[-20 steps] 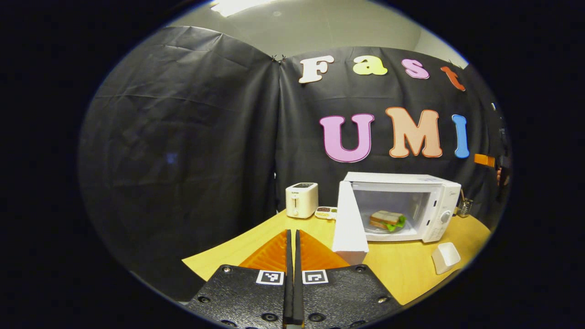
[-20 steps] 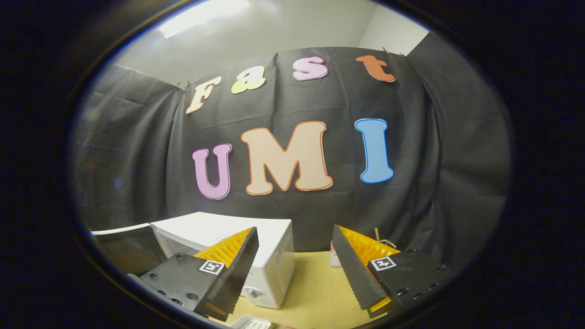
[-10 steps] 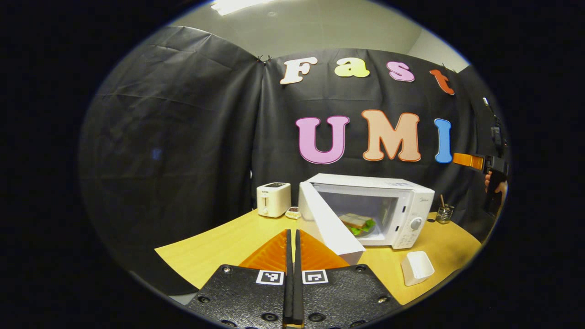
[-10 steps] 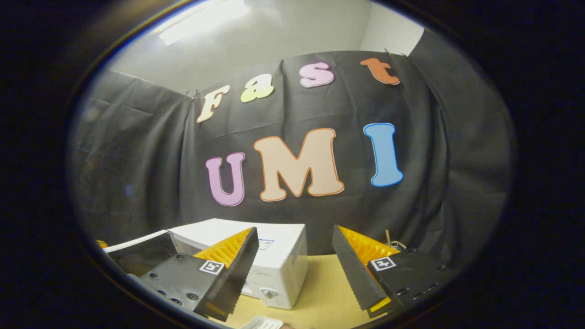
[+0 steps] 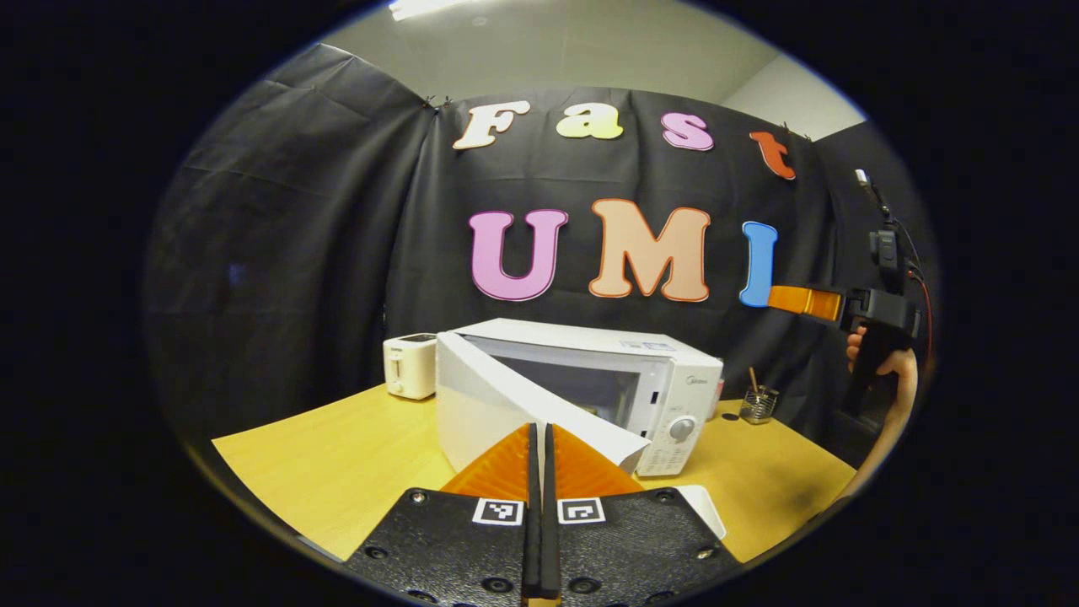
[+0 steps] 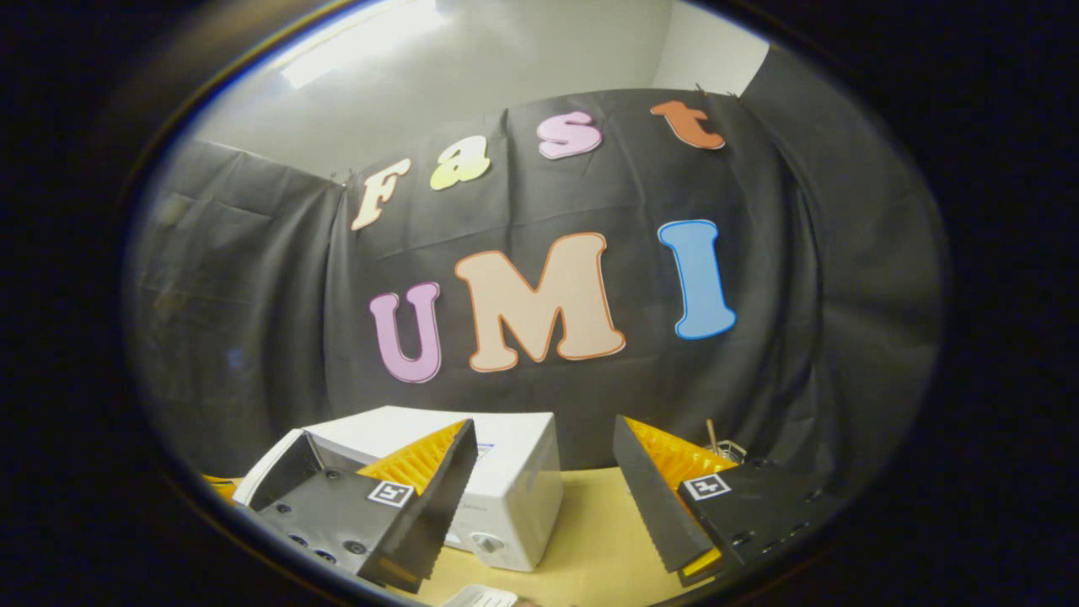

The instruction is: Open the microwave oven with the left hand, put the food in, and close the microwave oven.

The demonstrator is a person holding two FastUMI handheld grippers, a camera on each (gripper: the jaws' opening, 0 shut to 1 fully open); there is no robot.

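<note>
The white microwave (image 5: 666, 379) stands on the wooden table (image 5: 337, 455). Its door (image 5: 489, 405) is hinged at the left and stands ajar at a slant, hiding the inside. My left gripper (image 5: 539, 430) is shut and empty, its tips right at the door's outer face. In the left gripper view my right gripper (image 5: 805, 300) hangs high at the far right, held by a hand (image 5: 881, 362). In the right gripper view the right gripper (image 6: 544, 426) is open and empty, above and behind the microwave (image 6: 506, 480) and its door (image 6: 278, 459).
A white toaster (image 5: 409, 364) stands at the back left of the table. A glass jar with sticks (image 5: 759, 403) is right of the microwave. A small white dish (image 5: 706, 510) lies near the front edge, partly behind my left gripper's body.
The door has swung from wide open to partly shut as my left gripper moved in against it. The sandwich inside has gone out of sight. The right gripper has barely shifted.
</note>
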